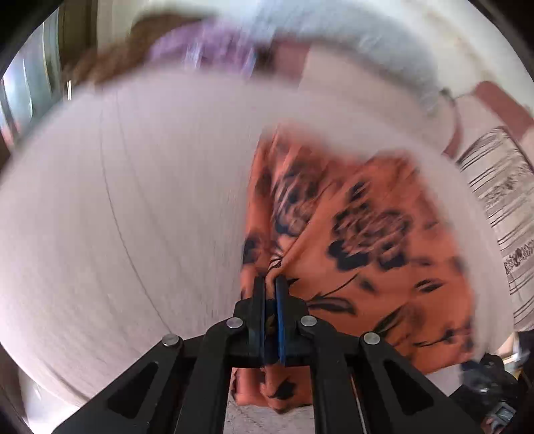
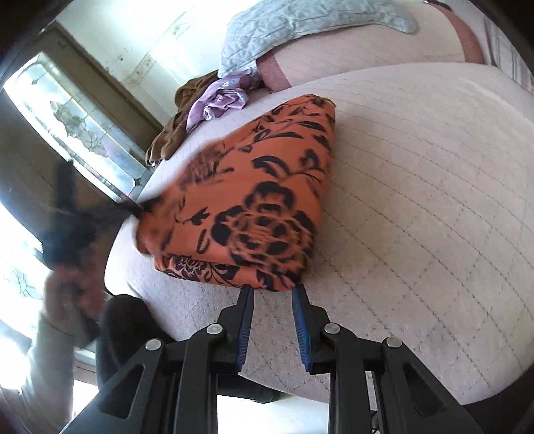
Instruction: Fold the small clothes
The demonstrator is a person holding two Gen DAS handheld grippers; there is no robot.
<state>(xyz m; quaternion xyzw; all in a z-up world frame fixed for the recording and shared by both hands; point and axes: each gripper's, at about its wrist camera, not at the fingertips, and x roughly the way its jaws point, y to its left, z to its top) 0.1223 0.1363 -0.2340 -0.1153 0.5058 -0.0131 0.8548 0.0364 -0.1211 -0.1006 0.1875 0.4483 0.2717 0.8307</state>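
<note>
An orange garment (image 1: pixel 350 217) with black flowers lies partly folded on the pale quilted bed cover (image 1: pixel 116 200). My left gripper (image 1: pixel 270 282) is shut on a pinch of its edge, and the view is blurred by motion. In the right wrist view the same garment (image 2: pixel 260 187) sits as a thick fold. The left gripper (image 2: pixel 131 207) shows there as a dark blur gripping its left corner, with a person's hand (image 2: pixel 66 290) behind it. My right gripper (image 2: pixel 273 288) stands open, its fingertips at the garment's near edge, and the cloth there is not bunched.
A purple cloth (image 2: pixel 217 100) and a brown one (image 2: pixel 170 133) lie heaped at the far edge of the bed cover (image 2: pixel 417 200). A light blue quilted blanket (image 2: pixel 300 20) lies beyond them. A glazed door (image 2: pixel 66 110) stands left. A striped cloth (image 1: pixel 494 187) lies to the right.
</note>
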